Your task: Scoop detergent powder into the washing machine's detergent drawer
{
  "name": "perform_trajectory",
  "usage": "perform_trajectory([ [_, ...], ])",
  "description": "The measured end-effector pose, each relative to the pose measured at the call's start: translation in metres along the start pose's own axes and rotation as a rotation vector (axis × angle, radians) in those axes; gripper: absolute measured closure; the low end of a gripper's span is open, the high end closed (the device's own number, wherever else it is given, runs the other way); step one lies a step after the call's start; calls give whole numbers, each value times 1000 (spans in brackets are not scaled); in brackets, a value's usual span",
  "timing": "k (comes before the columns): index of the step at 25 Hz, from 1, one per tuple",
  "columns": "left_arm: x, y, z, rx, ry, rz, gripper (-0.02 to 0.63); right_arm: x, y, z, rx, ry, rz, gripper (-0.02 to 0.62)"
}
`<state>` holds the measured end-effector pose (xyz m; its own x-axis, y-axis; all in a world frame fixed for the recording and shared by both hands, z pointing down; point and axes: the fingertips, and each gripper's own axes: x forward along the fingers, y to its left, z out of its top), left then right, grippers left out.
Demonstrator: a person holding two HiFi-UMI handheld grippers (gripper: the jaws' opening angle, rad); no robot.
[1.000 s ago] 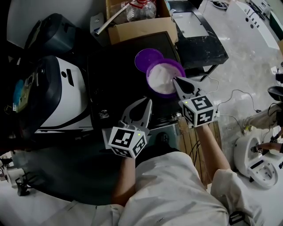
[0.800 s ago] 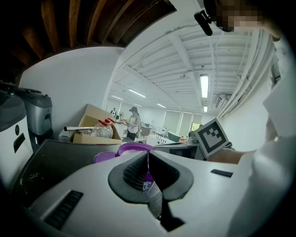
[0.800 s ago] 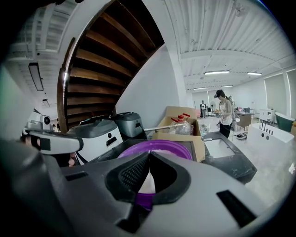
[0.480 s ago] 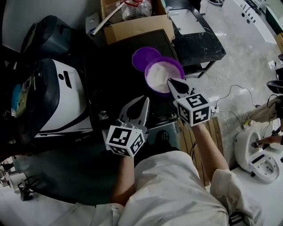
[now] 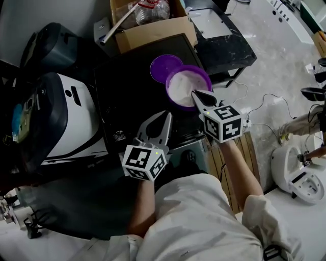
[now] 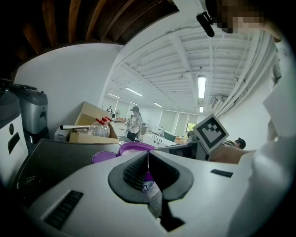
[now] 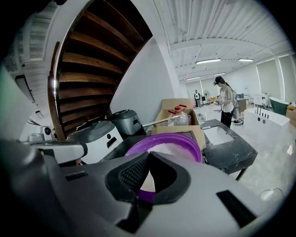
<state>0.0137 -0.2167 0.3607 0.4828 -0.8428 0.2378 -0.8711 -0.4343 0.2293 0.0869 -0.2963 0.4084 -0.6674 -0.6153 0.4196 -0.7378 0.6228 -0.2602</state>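
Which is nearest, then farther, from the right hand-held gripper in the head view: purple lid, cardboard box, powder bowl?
1. Purple bowl of white powder, at the right hand-held gripper's tip.
2. Round purple lid, beyond, leftward.
3. Brown cardboard box, farthest back.

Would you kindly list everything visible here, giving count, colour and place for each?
Round plastic bowl of white powder: one, purple, on the black top, right of centre.
Flat round lid: one, purple, beside the bowl on its far left.
Flat machine top: one, black, centre.
Cardboard box: one, brown, beyond the black top.
Clear plastic bottle with red cap: one, inside the box.
Rounded appliance: one, white and dark, left of the black top.
Low stand: one, dark, right of the box.
Left gripper: one, grey, jaws together, empty, over the top's near edge.
Right gripper: one, grey, jaws together, tip at the bowl's near rim.
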Motion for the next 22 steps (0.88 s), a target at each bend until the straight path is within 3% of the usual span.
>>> perform_trajectory([
  [12,-2,10,4,6,6,-45,586,5,11,-3,123,-2,29,584],
  [22,-1,12,3,3,14,-69,585,6,22,-1,152,0,50,584],
])
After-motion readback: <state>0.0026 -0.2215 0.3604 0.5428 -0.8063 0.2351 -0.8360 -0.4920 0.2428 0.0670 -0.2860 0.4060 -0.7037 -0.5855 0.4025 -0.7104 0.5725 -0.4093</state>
